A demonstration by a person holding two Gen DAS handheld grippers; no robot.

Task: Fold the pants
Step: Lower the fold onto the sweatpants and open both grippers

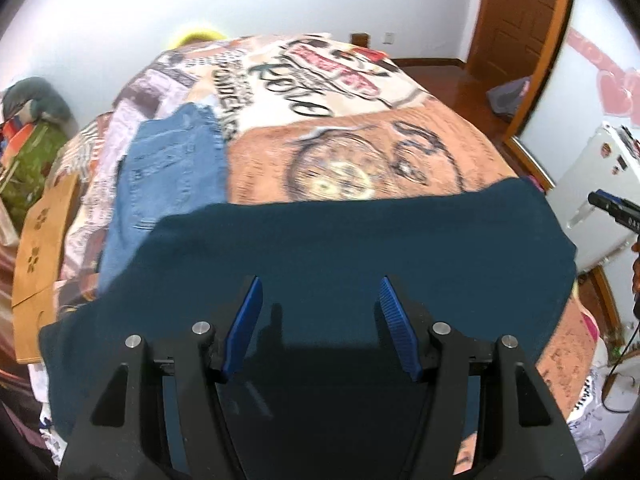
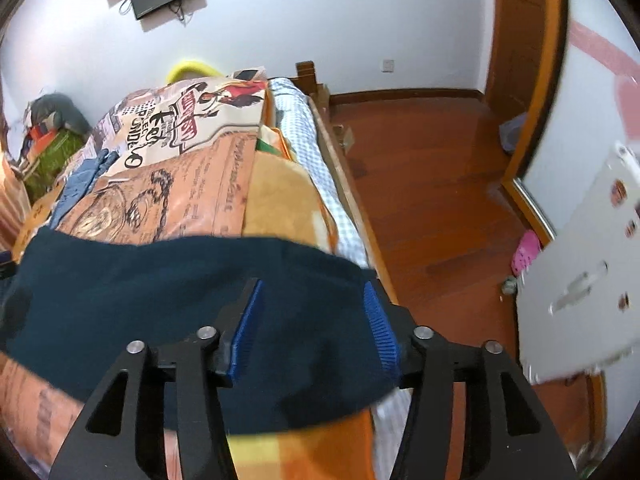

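Observation:
Dark teal pants (image 1: 340,248) lie flat across the near part of the bed, and also show in the right wrist view (image 2: 160,296). My left gripper (image 1: 320,292) is open, its blue pads (image 1: 244,324) spread just above the pants' near left part, holding nothing. My right gripper (image 2: 312,296) is open above the pants' right end near the bed's right edge, empty. The right gripper's tip (image 1: 612,208) shows at the far right of the left wrist view.
A printed orange and cream blanket (image 1: 352,152) covers the bed. Folded blue jeans (image 1: 168,172) lie on the left. A wooden board (image 1: 44,256) and a clothes pile (image 1: 28,132) lie left of the bed. Wooden floor (image 2: 432,200), a white fridge (image 2: 580,292) and a door (image 2: 520,40) are right.

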